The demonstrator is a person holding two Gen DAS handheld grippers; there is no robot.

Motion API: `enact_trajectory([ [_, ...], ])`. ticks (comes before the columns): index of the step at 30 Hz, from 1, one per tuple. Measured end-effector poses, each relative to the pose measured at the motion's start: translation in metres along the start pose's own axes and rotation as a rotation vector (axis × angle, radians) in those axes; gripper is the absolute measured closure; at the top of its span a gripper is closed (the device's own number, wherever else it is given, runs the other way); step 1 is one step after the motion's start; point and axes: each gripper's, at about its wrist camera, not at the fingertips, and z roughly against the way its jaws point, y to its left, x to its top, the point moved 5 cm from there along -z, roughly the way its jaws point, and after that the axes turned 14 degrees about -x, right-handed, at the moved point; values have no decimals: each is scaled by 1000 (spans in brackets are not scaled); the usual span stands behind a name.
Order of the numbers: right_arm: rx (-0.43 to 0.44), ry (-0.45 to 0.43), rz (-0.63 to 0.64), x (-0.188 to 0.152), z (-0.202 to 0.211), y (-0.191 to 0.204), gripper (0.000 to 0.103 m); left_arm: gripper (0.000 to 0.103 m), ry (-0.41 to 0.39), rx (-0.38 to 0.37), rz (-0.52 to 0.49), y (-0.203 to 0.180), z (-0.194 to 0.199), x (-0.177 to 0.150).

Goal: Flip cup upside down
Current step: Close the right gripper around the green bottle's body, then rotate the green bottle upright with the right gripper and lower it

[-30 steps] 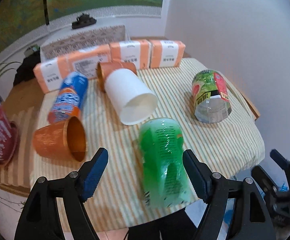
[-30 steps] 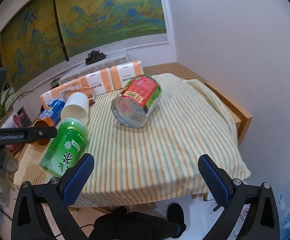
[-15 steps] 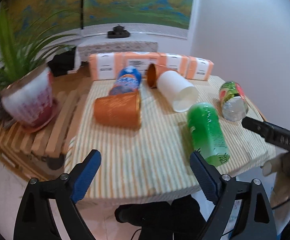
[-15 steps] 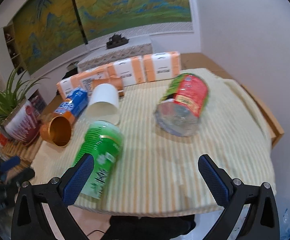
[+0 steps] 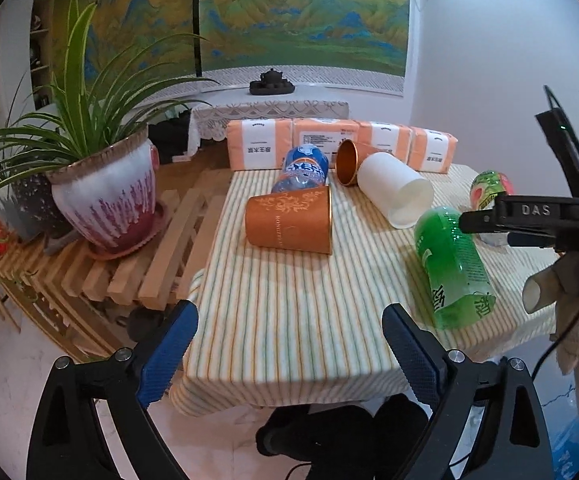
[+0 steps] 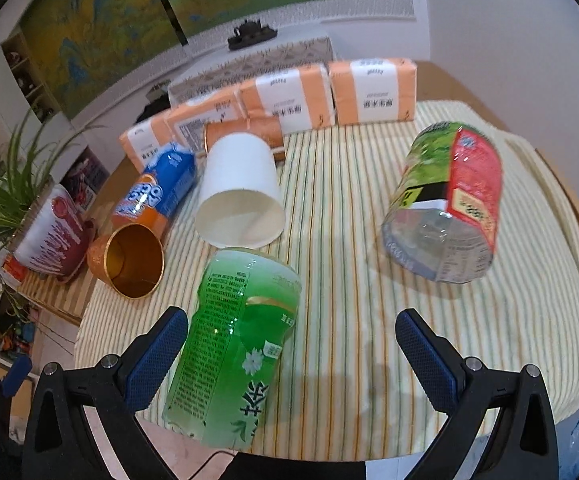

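A white paper cup (image 5: 395,190) (image 6: 241,196) lies on its side mid-table, mouth toward me. An orange metal cup (image 5: 289,225) (image 6: 129,266) lies on its side at the table's left. A second orange cup (image 5: 349,162) (image 6: 245,132) lies behind the white one. My left gripper (image 5: 289,360) is open and empty, off the table's front left edge. My right gripper (image 6: 291,354) is open and empty, low over the front edge beside the green bottle (image 6: 233,344); its body also shows at the right of the left wrist view.
On the striped cloth (image 5: 289,300) also lie a green bottle (image 5: 451,268), a blue bottle (image 5: 303,170) (image 6: 157,190) and a red-green bottle (image 6: 449,200) (image 5: 491,190). Orange tissue packs (image 5: 341,146) line the back. A potted plant (image 5: 105,196) stands on a slatted stand at left.
My left gripper pulled back and swung left, off the table's front edge. My right gripper moved forward and left, closer over the green bottle. Nothing was grasped.
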Motion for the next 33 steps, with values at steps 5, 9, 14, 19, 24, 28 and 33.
enact_trajectory([
  [5,21,77,13,3,-14,9,0,7,-1,-4,2,2,2,-4],
  [9,20,119,21,6,-21,13,1,7,5,-7,16,6,0,-7],
  [14,33,172,15,11,-29,13,6,7,10,-9,37,13,-2,-11],
  [19,47,217,-2,12,-36,13,11,7,11,-13,42,14,-4,-11],
  [24,65,235,3,13,-38,19,15,7,11,-16,36,11,-5,-11],
  [28,80,246,12,14,-39,23,20,7,16,-14,36,10,-7,-10],
  [33,103,261,24,16,-41,29,28,7,7,-8,42,10,-5,-8],
])
